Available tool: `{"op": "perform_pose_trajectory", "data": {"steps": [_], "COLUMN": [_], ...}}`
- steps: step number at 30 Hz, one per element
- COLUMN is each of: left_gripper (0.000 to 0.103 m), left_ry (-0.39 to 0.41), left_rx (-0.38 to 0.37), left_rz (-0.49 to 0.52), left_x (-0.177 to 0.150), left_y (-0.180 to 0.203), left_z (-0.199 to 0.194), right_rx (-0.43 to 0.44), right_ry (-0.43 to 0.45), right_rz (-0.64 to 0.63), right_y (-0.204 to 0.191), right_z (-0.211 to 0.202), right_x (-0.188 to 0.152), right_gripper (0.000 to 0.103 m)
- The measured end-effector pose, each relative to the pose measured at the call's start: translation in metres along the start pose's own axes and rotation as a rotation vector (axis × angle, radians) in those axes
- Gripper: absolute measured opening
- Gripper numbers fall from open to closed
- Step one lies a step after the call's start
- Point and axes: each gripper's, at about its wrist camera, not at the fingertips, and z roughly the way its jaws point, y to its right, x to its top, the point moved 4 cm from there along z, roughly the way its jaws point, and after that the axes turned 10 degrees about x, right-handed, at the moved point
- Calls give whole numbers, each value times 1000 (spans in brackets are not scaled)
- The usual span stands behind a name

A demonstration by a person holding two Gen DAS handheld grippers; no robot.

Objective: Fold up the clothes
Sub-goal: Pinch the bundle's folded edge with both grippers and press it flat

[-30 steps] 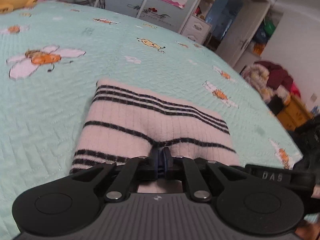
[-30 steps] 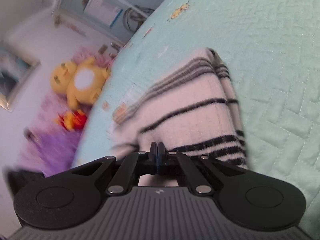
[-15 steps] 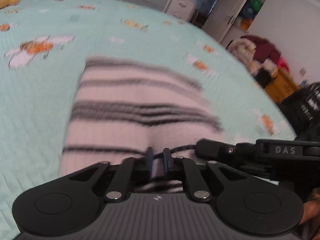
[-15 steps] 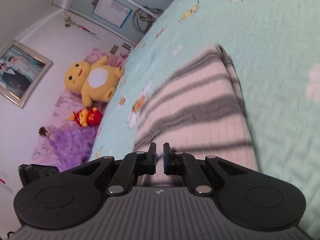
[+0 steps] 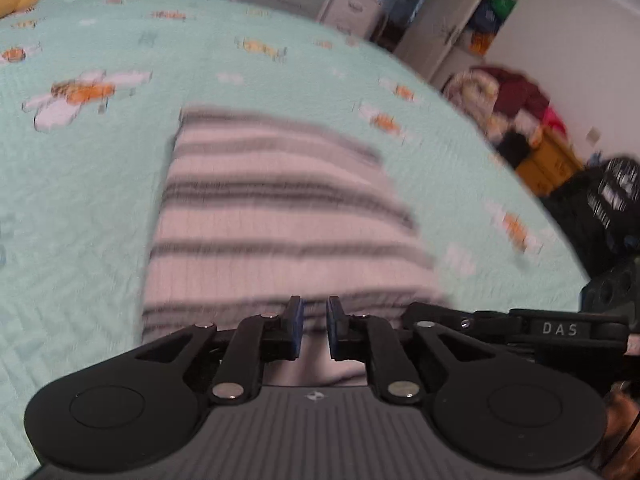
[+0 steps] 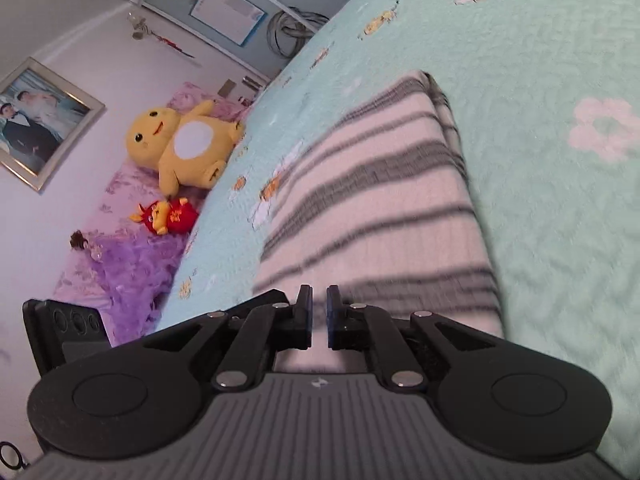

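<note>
Left gripper (image 5: 314, 330) is seen with a narrow gap between its blue-padded fingers (image 5: 295, 326); nothing is clamped. It is positioned at the near edge of the folded sweater (image 5: 276, 216), pale pink with dark stripes, which is laid flat on the mint quilted bedspread (image 5: 80, 184). Whether the fingertips are touching the fabric cannot be told; the left view is motion-blurred. A flower print (image 5: 84, 94) is seen on the bedspread left of the sweater, well apart from it. A pile of clothes (image 5: 516, 108) is seen off the bed's far right corner, next to an open wardrobe (image 5: 464, 12).

Right gripper (image 6: 319, 316) is also narrowly parted, with nothing held between the fingers (image 6: 304, 314). It is located at the near edge of the same sweater (image 6: 380, 200), toward its right side. From this view the sweater is seen as a tidy folded rectangle, its far end doubled over. A yellow plush toy (image 6: 180, 142) and a small red plush (image 6: 166, 216) are seen at the left, off the bedspread (image 6: 560, 220), on purple bedding (image 6: 132, 268). A framed photo (image 6: 38, 124) is hung on the wall above them.
</note>
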Motion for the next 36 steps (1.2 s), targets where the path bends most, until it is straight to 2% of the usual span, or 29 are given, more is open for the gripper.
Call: {"op": "perform_pose_trajectory", "data": {"steps": [2, 5, 9, 11, 13, 15, 16, 17, 20, 22, 25, 27, 28, 30, 33, 36], "left_gripper": [5, 4, 7, 13, 16, 14, 13, 13, 13, 13, 15, 16, 15, 14, 14, 19], "left_ry": [-5, -25, -32, -29, -61, -85, -87, -89, -96, -84, -70, -76, -70, -70, -60, -9], "left_rx": [3, 18, 13, 6, 13, 15, 11, 7, 10, 7, -3, -12, -16, -16, -23, -29], "left_rz": [-24, -28, -29, 14, 25, 15, -3, -20, -33, -27, -14, -35, -48, -58, -78, -31], "left_x": [-5, -4, 1, -4, -15, -21, -20, -20, -16, -16, -24, -33, -34, -31, -25, -24], "left_y": [-4, -2, 7, 12, 8, 3, 0, -2, -4, -1, -4, -12, -16, -16, -13, -7], "left_z": [8, 12, -15, -24, -13, -3, -3, -2, -9, -20, -26, -18, -16, -18, -29, -44], "right_rx": [4, 9, 16, 20, 24, 8, 2, -4, -22, -36, -27, -42, -44, -46, -46, -20], "right_ry": [0, 1, 2, 3, 4, -5, -7, -9, -15, -19, -14, -19, -24, -23, -16, 1], "right_rz": [8, 20, 20, 20, 21, 20, 28, 37, 62, 55, 8, -5, 2, 16, 37, 34], "right_y": [1, 1, -16, -24, -32, -31, -27, -22, -8, -12, -27, -23, -17, -8, -11, -21], "right_z": [-5, -12, -24, -30, -36, -37, -37, -36, -35, -37, -47, -49, -48, -47, -50, -57], "right_x": [-6, -13, -13, -12, -12, -16, -18, -19, -25, -26, -27, -33, -36, -39, -37, -34], "right_gripper": [0, 0, 0, 11, 13, 15, 12, 0, 0, 0, 13, 15, 13, 0, 0, 13]}}
